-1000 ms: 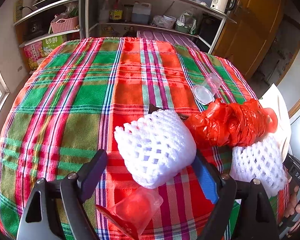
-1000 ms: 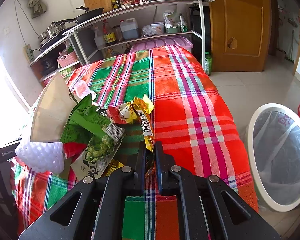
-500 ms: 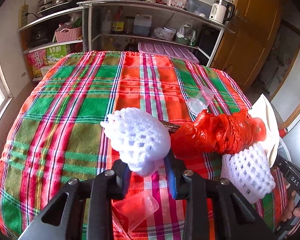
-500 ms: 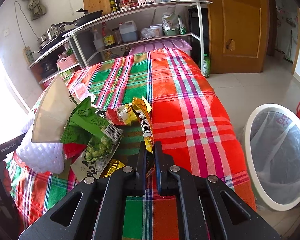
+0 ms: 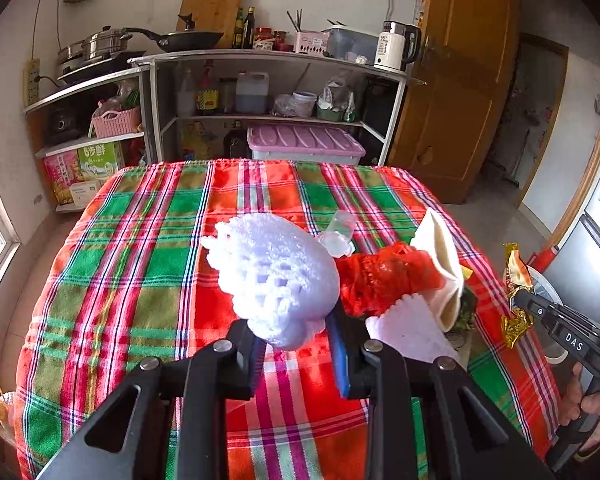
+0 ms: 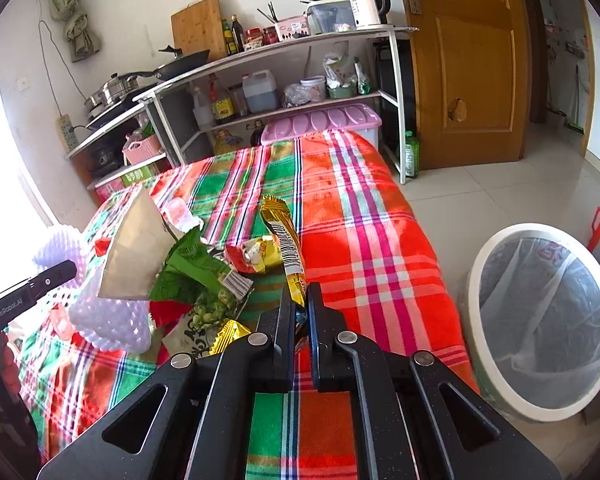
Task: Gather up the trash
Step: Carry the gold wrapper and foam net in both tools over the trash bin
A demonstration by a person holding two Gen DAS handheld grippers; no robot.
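Left gripper (image 5: 296, 336) is clamped on a white foam fruit net (image 5: 274, 276), held above the plaid tablecloth (image 5: 140, 260). Right gripper (image 6: 299, 312) is pinched on the lower end of a gold snack wrapper (image 6: 286, 246), whose long axis runs up and away from the jaws. The lined trash bin (image 6: 540, 320) stands on the floor just right of the table, nearer the right gripper. Remaining litter lies left of that gripper: green pea packet (image 6: 204, 280), second foam net (image 6: 108, 320).

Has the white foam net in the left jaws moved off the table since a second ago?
Yes. The white foam net went up off the plaid tablecloth, now clamped in the left gripper.
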